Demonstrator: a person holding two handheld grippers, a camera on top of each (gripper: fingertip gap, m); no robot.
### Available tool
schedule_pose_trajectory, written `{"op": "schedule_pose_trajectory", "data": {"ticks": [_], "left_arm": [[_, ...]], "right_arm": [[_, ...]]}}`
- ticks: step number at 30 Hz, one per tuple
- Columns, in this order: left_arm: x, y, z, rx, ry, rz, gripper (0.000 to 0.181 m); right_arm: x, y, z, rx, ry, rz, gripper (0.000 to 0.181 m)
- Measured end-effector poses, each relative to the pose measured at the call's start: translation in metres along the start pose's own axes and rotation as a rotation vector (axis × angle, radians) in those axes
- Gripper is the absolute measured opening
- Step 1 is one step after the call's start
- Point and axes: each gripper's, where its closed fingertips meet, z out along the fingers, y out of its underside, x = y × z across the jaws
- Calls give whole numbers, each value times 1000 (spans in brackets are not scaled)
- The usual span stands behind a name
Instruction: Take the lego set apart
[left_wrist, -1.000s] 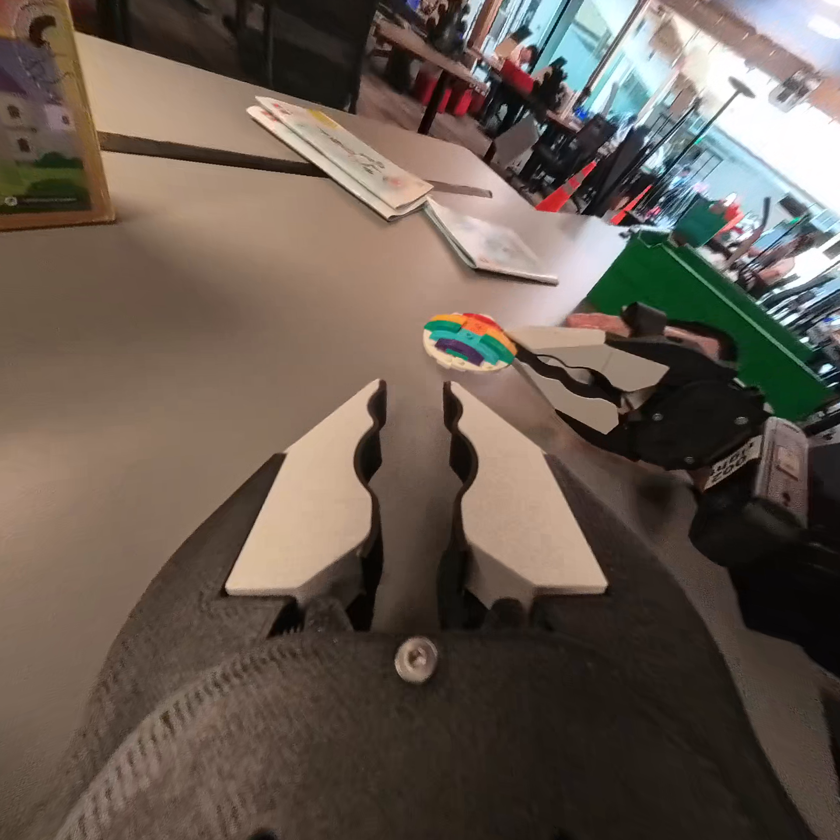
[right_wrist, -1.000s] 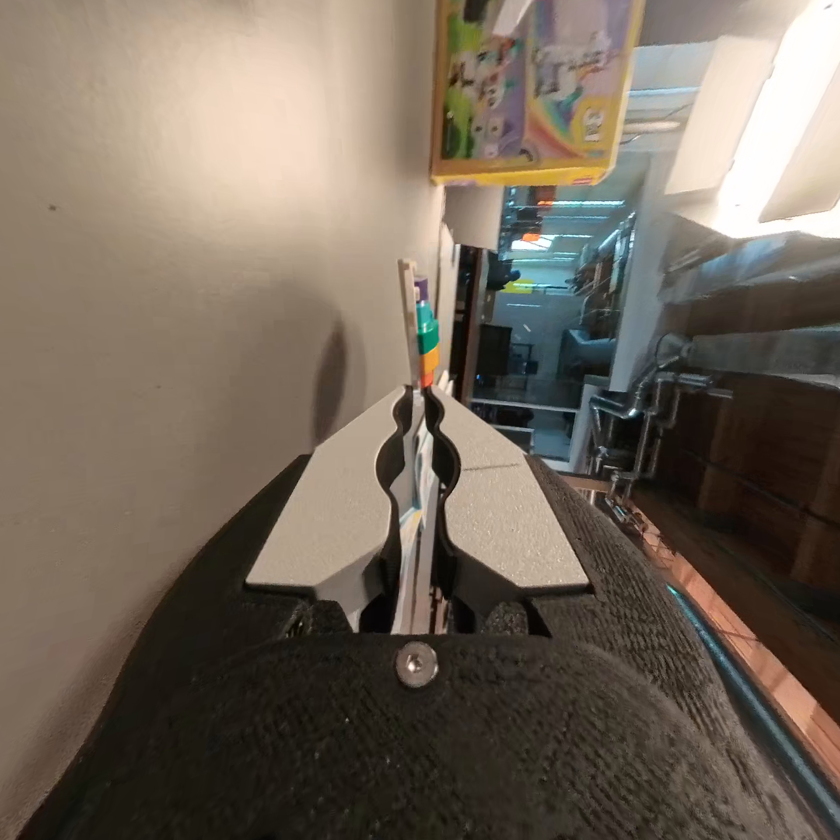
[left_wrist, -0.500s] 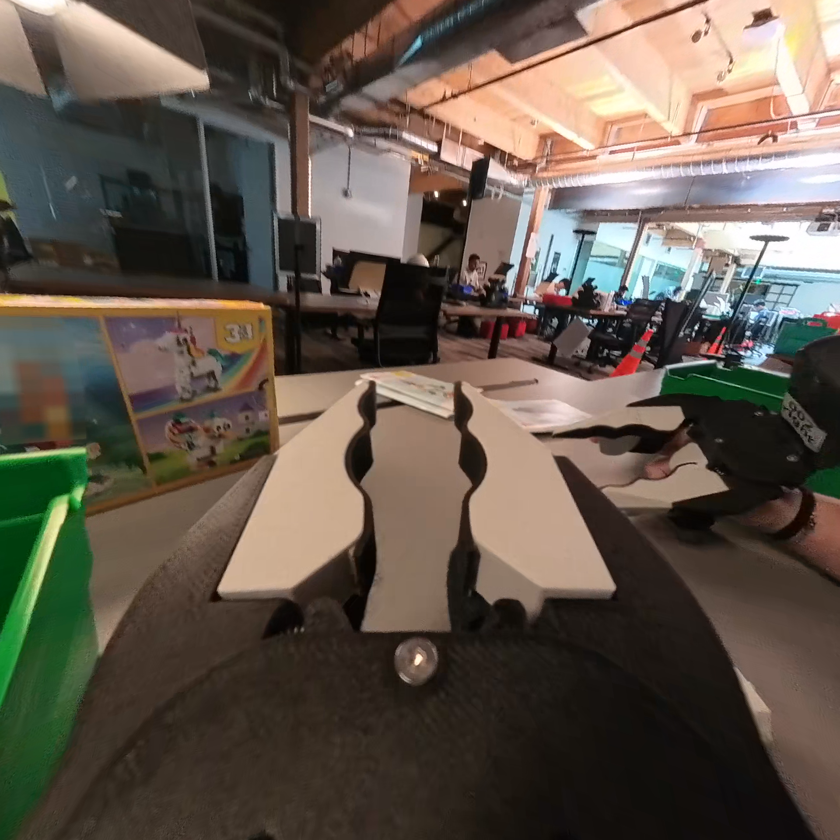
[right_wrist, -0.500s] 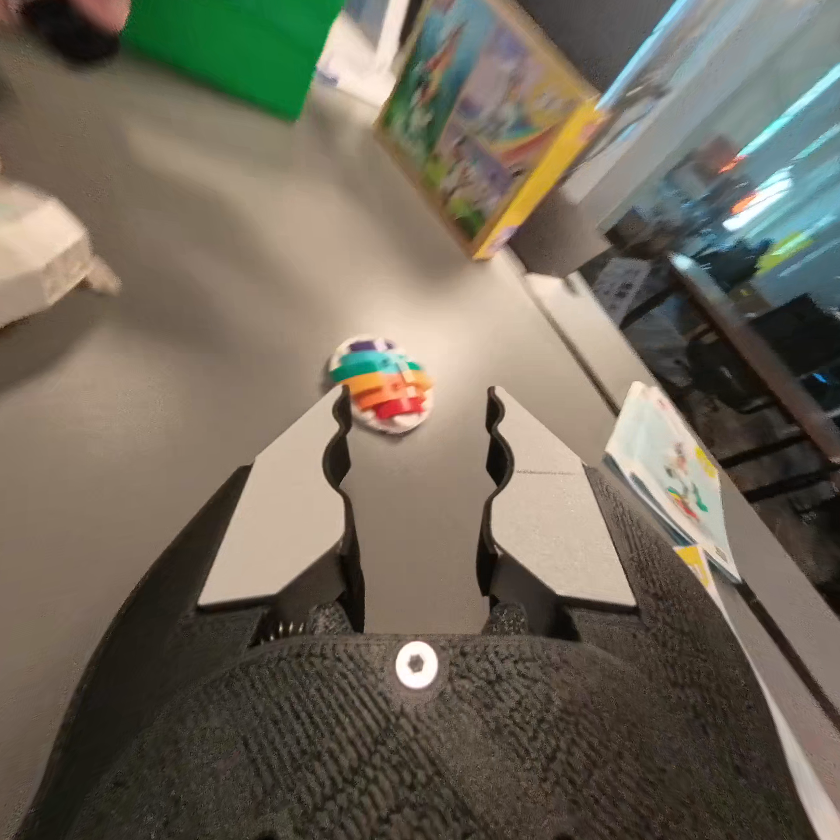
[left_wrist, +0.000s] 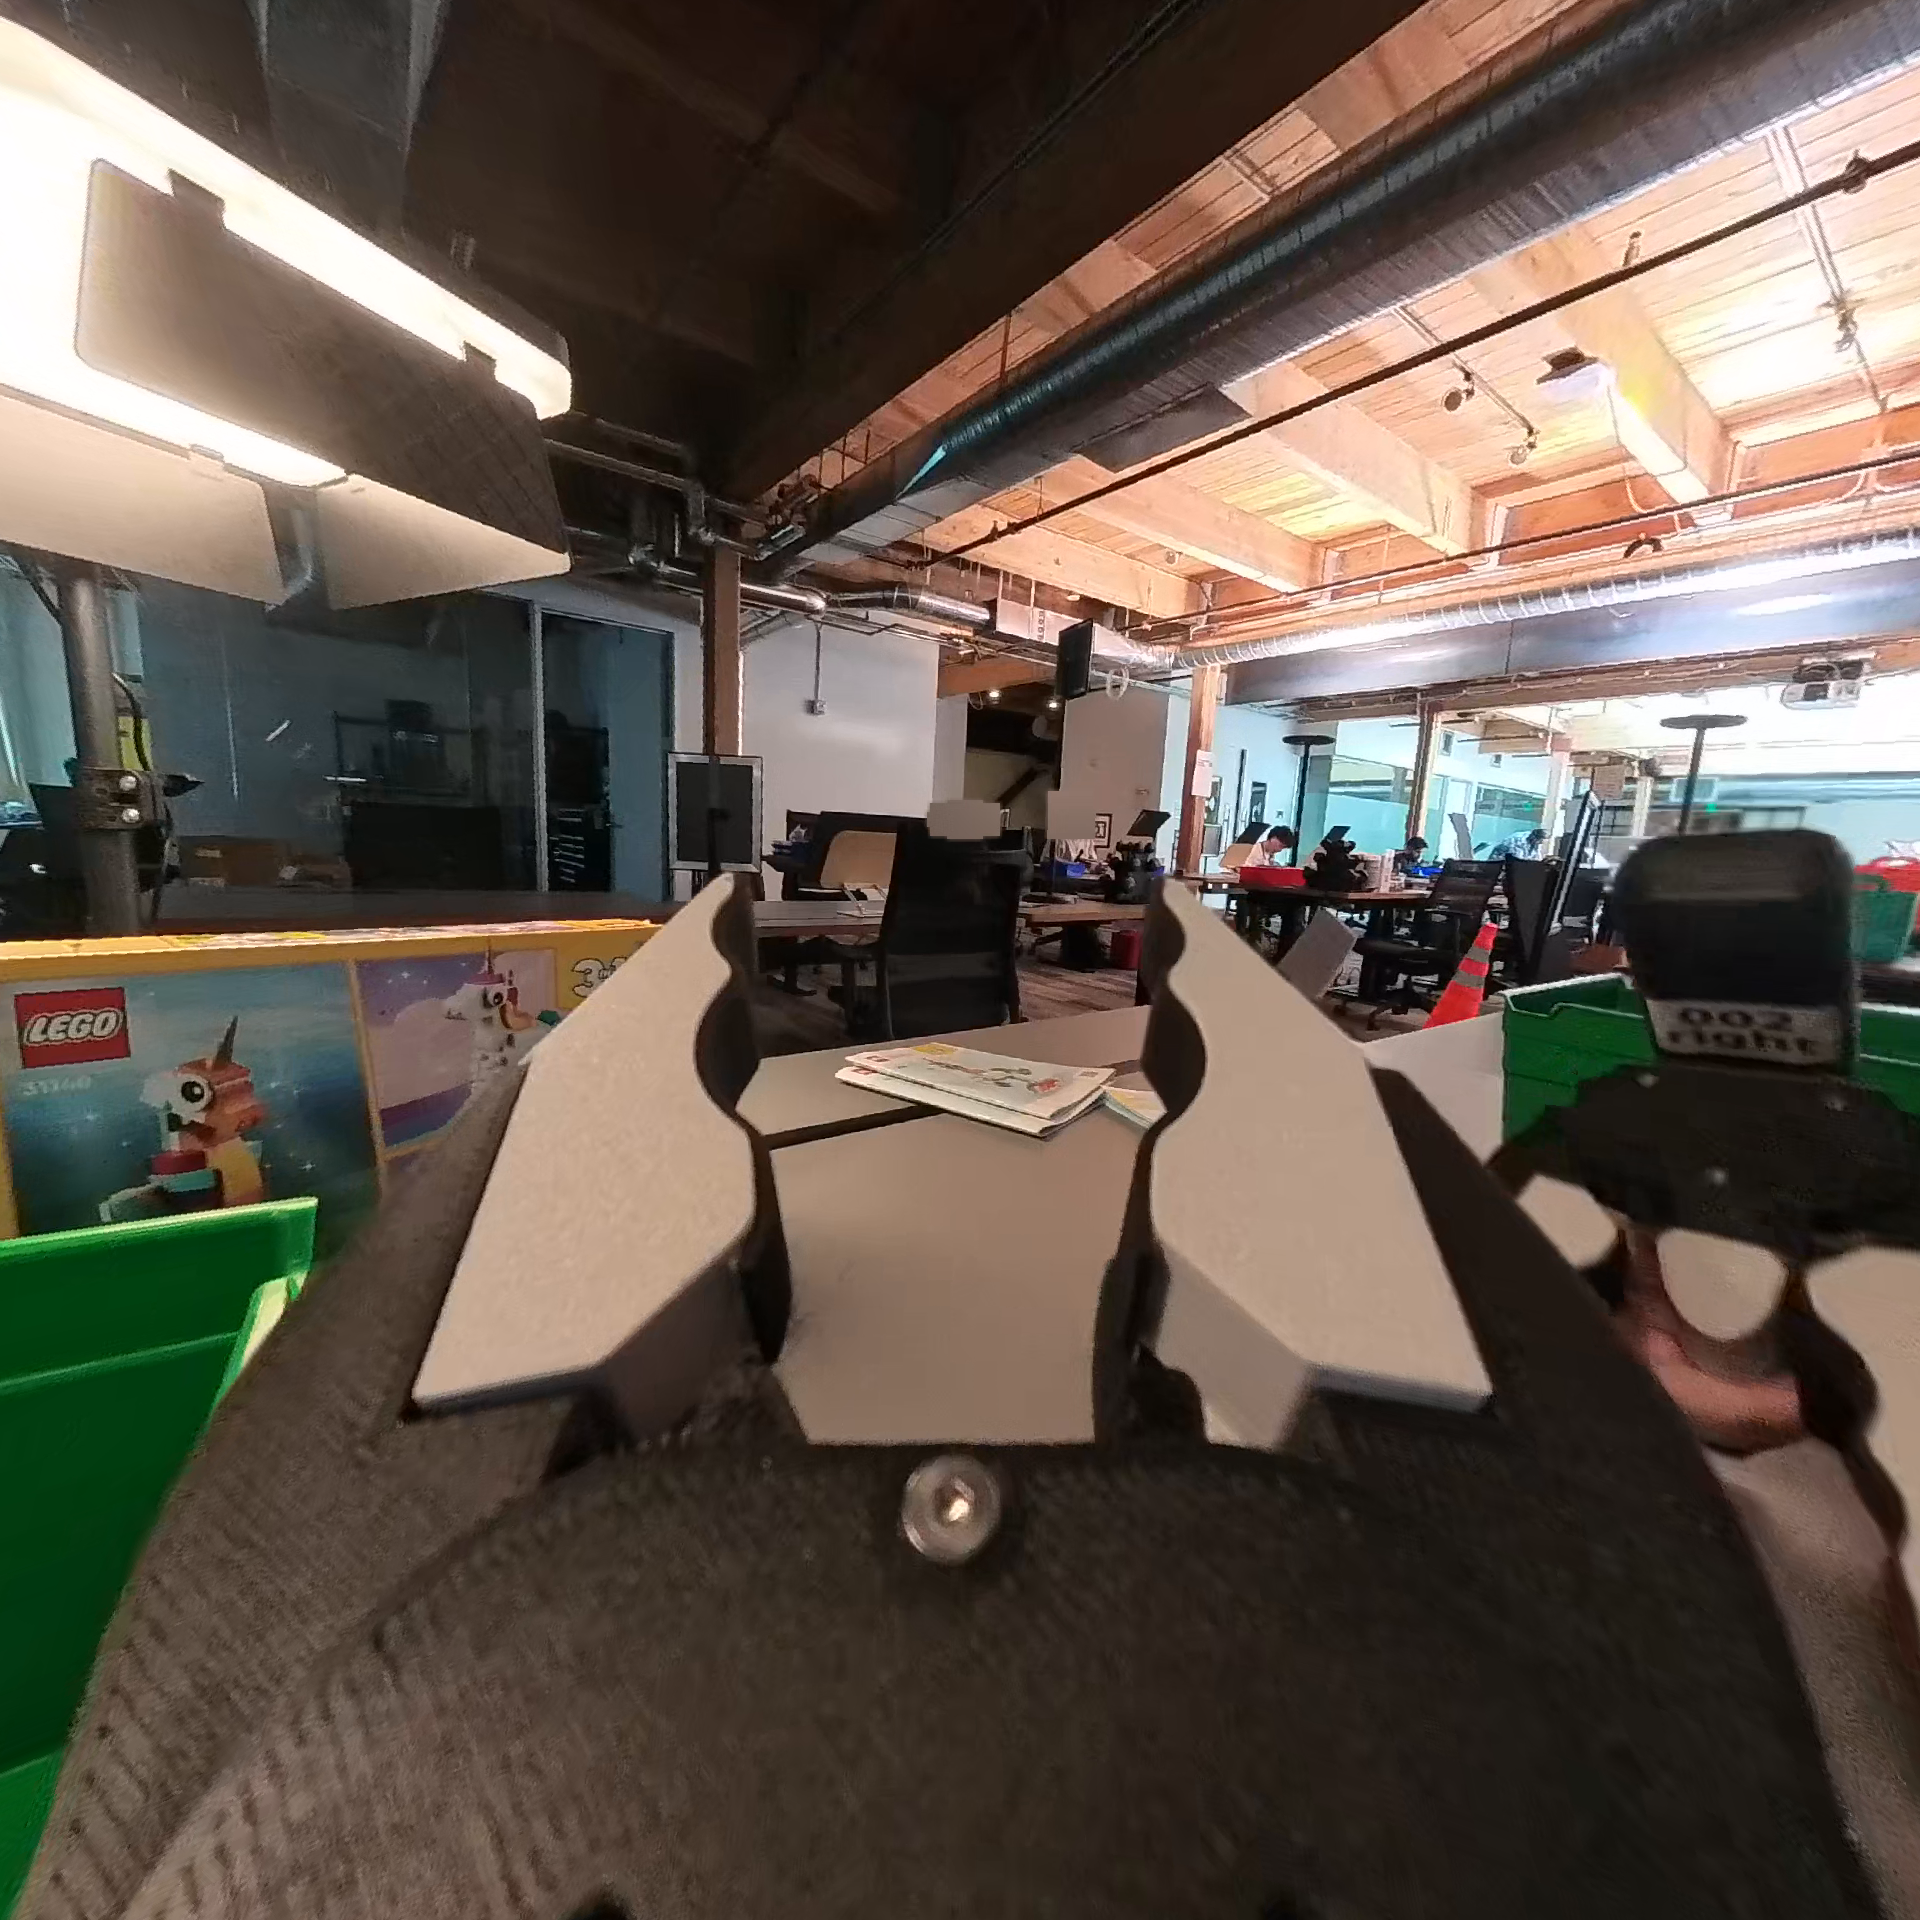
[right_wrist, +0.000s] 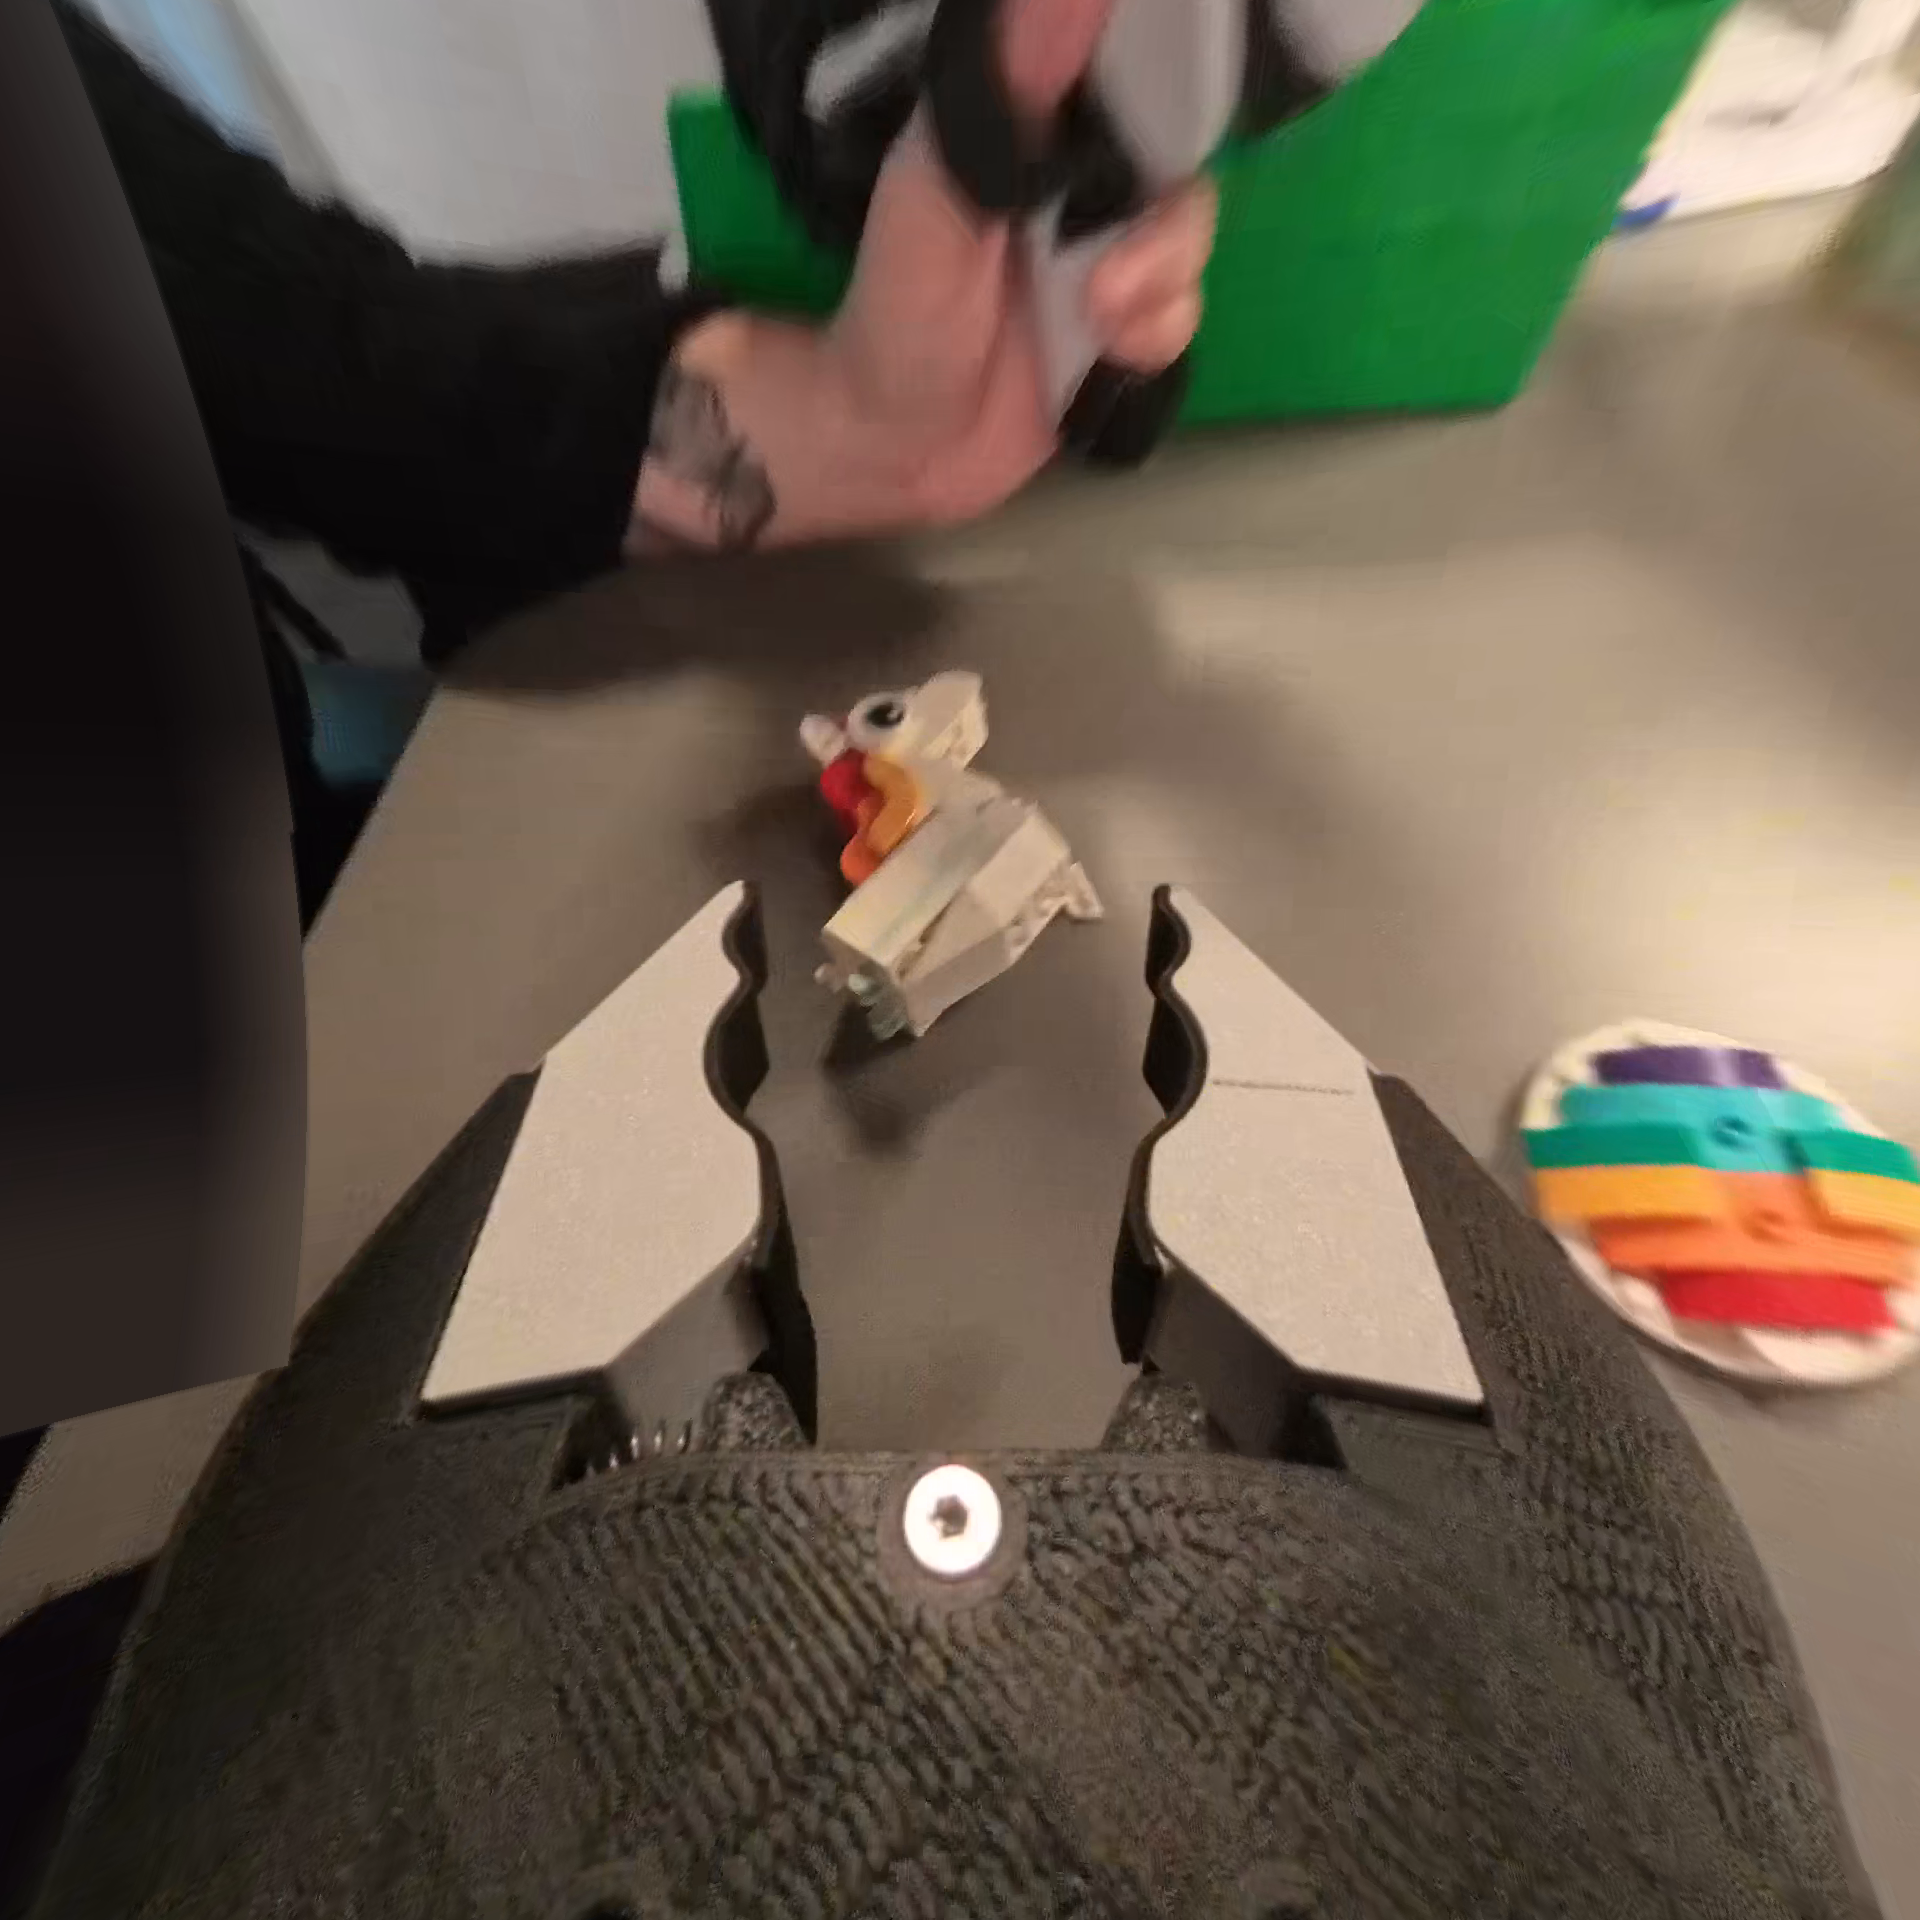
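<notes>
In the right wrist view a white lego animal (right_wrist: 940, 862) with a black eye and a red and orange mane lies on the grey table (right_wrist: 1455, 644), just beyond my right gripper (right_wrist: 951, 904), which is open and empty. A round white lego plate with rainbow stripes (right_wrist: 1725, 1195) lies flat to the right of that gripper. My left gripper (left_wrist: 945, 914) is open and empty, raised and pointing level across the table; neither lego piece shows in its view. The right gripper's back (left_wrist: 1735, 1101) shows at the right of the left wrist view.
A hand (right_wrist: 935, 353) holds the left gripper beyond the animal, in front of a green bin (right_wrist: 1403, 229). The left wrist view shows a green bin (left_wrist: 114, 1455) at left, the yellow lego box (left_wrist: 208, 1081), booklets (left_wrist: 977, 1081) and another green bin (left_wrist: 1558, 1049) at right.
The right gripper let go of the rainbow plate, which now lies flat, then swung left to face the white animal. The left gripper tilted up from the table and opened wider.
</notes>
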Motion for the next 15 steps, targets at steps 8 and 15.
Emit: {"op": "schedule_pose_trajectory", "data": {"ticks": [8, 15], "left_arm": [[5, 20, 5, -100, 45, -85, 71], [37, 70, 10, -387, 264, -358, 74]], "right_arm": [[12, 15, 20, -137, 130, -183, 45], [53, -15, -16, 7, 469, -367, 39]]}}
